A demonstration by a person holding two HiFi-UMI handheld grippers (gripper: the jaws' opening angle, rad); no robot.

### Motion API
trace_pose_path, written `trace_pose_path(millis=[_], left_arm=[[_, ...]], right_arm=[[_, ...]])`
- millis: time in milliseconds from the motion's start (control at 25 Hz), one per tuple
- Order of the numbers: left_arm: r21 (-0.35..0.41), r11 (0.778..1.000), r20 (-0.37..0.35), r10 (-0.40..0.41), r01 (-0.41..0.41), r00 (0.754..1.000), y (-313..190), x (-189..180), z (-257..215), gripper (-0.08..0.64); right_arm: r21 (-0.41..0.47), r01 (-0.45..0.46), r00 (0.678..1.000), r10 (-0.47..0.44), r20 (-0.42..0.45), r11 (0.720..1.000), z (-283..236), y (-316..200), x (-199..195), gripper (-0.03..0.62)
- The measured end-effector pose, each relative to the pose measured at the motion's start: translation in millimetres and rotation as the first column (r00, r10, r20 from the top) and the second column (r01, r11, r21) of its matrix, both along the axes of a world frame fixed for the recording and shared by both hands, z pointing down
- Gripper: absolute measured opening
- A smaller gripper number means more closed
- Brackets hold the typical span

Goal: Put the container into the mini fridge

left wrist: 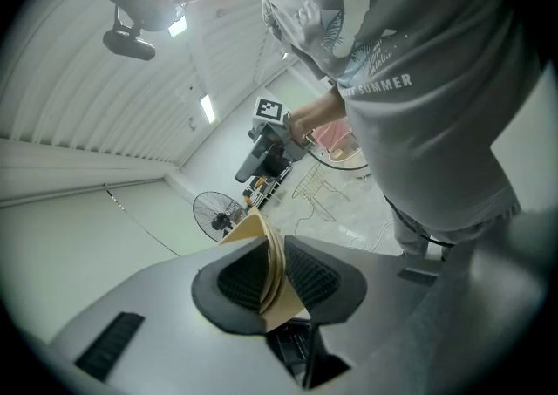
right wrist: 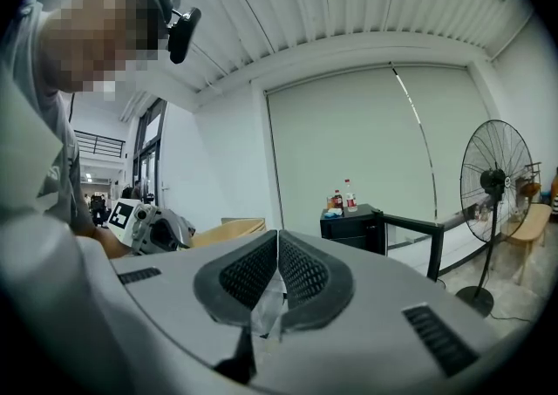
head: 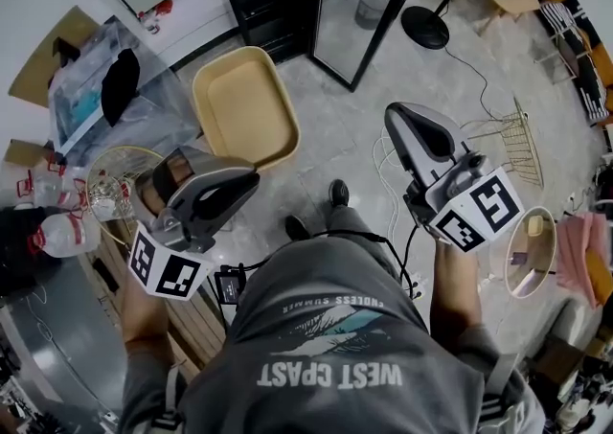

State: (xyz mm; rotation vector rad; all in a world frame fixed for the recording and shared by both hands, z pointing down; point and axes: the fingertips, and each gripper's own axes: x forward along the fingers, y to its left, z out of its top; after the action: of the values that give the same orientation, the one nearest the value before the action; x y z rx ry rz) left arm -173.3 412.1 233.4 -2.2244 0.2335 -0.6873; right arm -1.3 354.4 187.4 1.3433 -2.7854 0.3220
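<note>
The container [head: 244, 102] is being pinched at its rim by the left claw [head: 249, 176]; it is being judged light and stiff. The right claw [head: 400, 121] is being held closed, empty.

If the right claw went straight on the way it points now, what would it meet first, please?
Most likely the black mini fridge, slightly right of the right claw's line; depth is unclear.
</note>
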Motion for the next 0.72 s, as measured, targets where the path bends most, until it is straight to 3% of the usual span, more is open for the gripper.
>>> trace_pose_path(millis=[280,720], left_arm=[[-0.008,1.000,0.010,-0.009,0.009,1.000,-20.8,19.2,5.8,0.072],[-0.015,0.996,0.038,-0.084,0.085,0.996,-79.8,58.0,8.2,0.072]], right_arm=[[-0.010,-0.016,1.000,0.016,0.015,1.000,7.2,-18.9,24.8,0.029],[-0.016,0.065,0.997,-0.064,0.045,0.998,9.9,-95.1,56.5,0.029]])
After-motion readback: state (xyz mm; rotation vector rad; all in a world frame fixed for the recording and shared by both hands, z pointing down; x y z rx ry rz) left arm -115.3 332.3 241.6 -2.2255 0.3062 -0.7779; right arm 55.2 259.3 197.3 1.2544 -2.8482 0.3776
